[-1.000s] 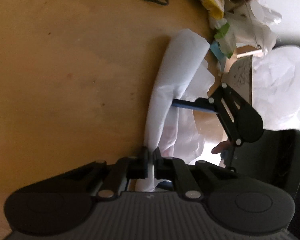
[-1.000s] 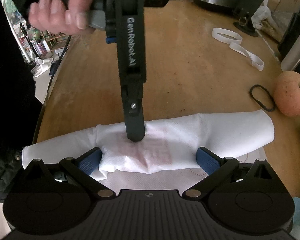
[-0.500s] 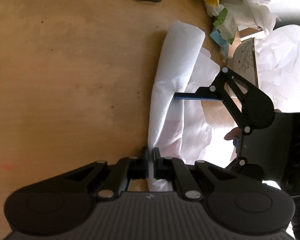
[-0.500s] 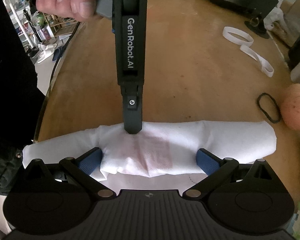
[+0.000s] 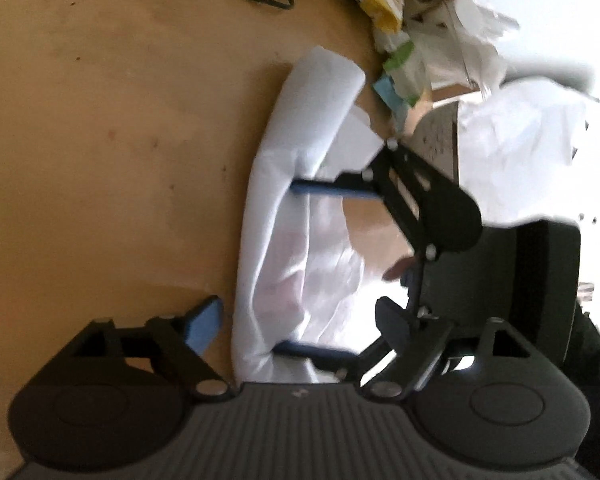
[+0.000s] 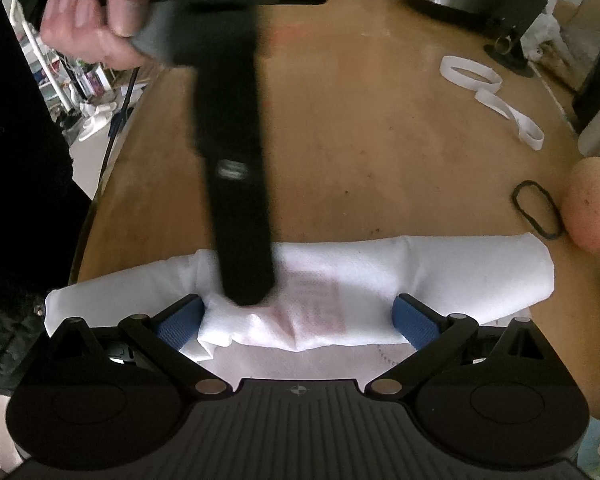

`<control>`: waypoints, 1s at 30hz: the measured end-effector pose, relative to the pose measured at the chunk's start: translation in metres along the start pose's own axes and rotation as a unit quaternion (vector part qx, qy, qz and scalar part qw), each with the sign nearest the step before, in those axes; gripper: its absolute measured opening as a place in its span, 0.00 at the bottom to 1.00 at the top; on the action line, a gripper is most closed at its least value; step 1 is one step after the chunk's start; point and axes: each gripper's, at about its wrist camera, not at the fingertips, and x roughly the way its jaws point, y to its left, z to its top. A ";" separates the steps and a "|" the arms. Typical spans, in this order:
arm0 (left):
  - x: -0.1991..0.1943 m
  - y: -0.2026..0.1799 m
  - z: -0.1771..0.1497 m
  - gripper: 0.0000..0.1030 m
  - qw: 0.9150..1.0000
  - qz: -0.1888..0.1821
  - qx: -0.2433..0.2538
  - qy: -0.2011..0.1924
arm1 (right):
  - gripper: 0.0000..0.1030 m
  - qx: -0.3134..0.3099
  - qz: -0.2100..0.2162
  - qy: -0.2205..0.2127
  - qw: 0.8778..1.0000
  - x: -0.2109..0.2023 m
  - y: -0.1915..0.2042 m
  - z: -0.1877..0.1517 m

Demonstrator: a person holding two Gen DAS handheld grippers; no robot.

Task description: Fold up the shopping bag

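A person's hand [image 6: 96, 28] at far left grips the handle of the left claw [image 6: 246, 292], which reaches down onto the white shopping bag [image 6: 380, 276]. Its jaws have just been opening and now stand wide; in the left wrist view one blue pad [image 5: 202, 326] sits clear of the cloth on the bare wood, and the rolled fold lies between the fingers without being pinched. The other finger is hidden behind the right claw's linkage.

The shopping bag lies across the near edge of the wooden bench [image 6: 360, 140] as a long rolled band, a faint reddish print showing near its middle, a flatter layer spreading out beneath it toward the viewer.

The right claw [image 6: 300, 320] is spread wide, its two blue pads resting against the near side of the roll, one toward each end; they do not squeeze it.

Further right on the bench lie a black elastic loop [image 6: 536, 210], a white strap [image 6: 488, 88] and an apple [image 6: 592, 204].
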 end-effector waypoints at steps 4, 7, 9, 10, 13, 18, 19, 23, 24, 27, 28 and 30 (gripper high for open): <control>-0.007 0.006 -0.018 0.86 1.000 0.003 -0.014 -0.004 | 1.00 0.000 -0.001 -0.004 1.000 -0.001 0.000 -0.001; -0.014 0.015 -0.034 0.86 1.000 -0.001 -0.023 -0.018 | 1.00 0.000 -0.001 -0.006 1.000 0.000 -0.001 -0.001; -0.016 0.019 -0.037 0.87 0.999 -0.006 -0.030 -0.028 | 1.00 0.000 -0.001 -0.006 1.000 0.000 -0.001 -0.001; -0.016 0.021 -0.036 0.87 0.998 -0.012 -0.039 -0.039 | 1.00 0.000 -0.001 -0.007 1.000 0.000 -0.001 -0.001; -0.013 0.020 -0.028 0.91 0.997 -0.026 -0.050 -0.058 | 1.00 0.001 -0.002 -0.009 1.000 0.001 -0.001 0.000; -0.002 0.014 -0.008 0.93 0.995 -0.048 -0.055 -0.074 | 1.00 0.001 -0.002 -0.007 1.000 0.001 -0.001 -0.001; 0.002 0.012 -0.003 0.94 0.994 -0.054 -0.053 -0.074 | 1.00 0.002 -0.002 -0.007 1.000 0.000 0.000 -0.001; 0.010 0.004 0.008 0.98 0.994 -0.066 -0.034 -0.079 | 1.00 0.004 -0.003 -0.007 1.000 0.000 0.000 -0.001; 0.011 0.001 0.010 0.99 0.994 -0.067 -0.028 -0.080 | 1.00 0.004 -0.003 -0.007 1.000 -0.001 0.000 -0.002; 0.015 -0.006 0.014 0.99 0.995 -0.063 -0.007 -0.083 | 1.00 0.006 -0.003 -0.008 1.000 -0.001 0.001 -0.002; 0.015 -0.009 0.014 0.99 0.994 -0.061 0.000 -0.086 | 1.00 0.007 -0.003 -0.008 1.000 -0.001 0.001 -0.003; 0.016 -0.008 0.011 0.99 0.995 -0.063 0.000 -0.079 | 1.00 0.007 -0.004 -0.010 1.000 -0.001 0.001 -0.003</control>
